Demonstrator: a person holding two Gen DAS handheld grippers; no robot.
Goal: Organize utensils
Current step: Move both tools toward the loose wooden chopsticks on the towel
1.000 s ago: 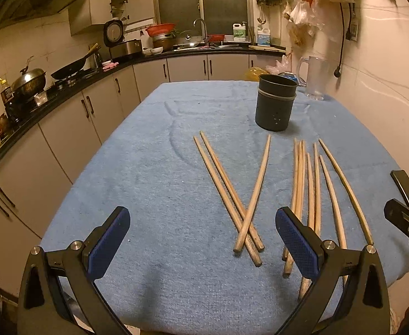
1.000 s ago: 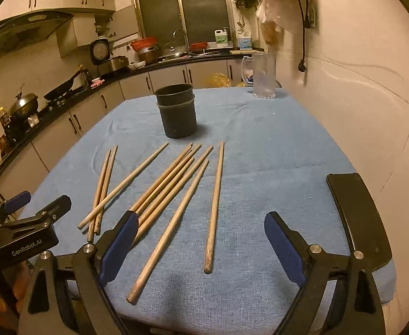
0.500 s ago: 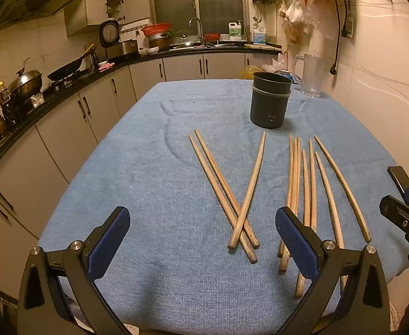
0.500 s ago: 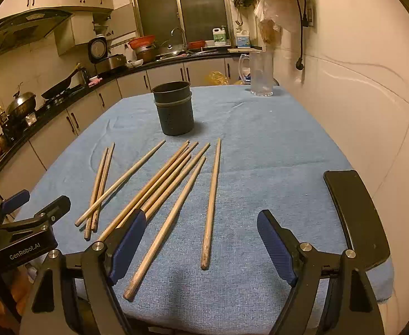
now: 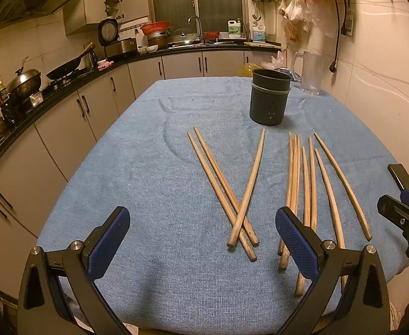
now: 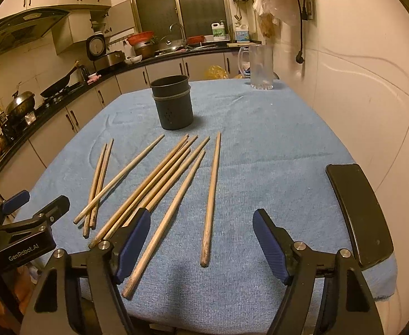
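Note:
Several wooden chopsticks (image 5: 295,173) (image 6: 173,173) lie loose on the blue cloth (image 5: 148,167) (image 6: 274,153), tips towards a dark perforated holder cup (image 5: 270,97) (image 6: 173,103) standing upright farther back. One chopstick (image 5: 247,187) crosses two others. A single chopstick (image 6: 211,195) lies apart at the right. My left gripper (image 5: 201,240) is open and empty over the near edge, left of the crossed sticks. My right gripper (image 6: 201,243) is open and empty, low over the thick ends of the rightmost chopsticks.
A glass jug (image 5: 310,72) (image 6: 260,67) stands at the far right corner by the wall. A black phone (image 6: 358,212) lies on the cloth at the right edge. Kitchen counters with pans (image 5: 28,81) run along the left.
Both grippers have moved a little forward and lower over the cloth. The right gripper's jaws have narrowed slightly around the rightmost chopsticks' ends. Nothing on the table has moved.

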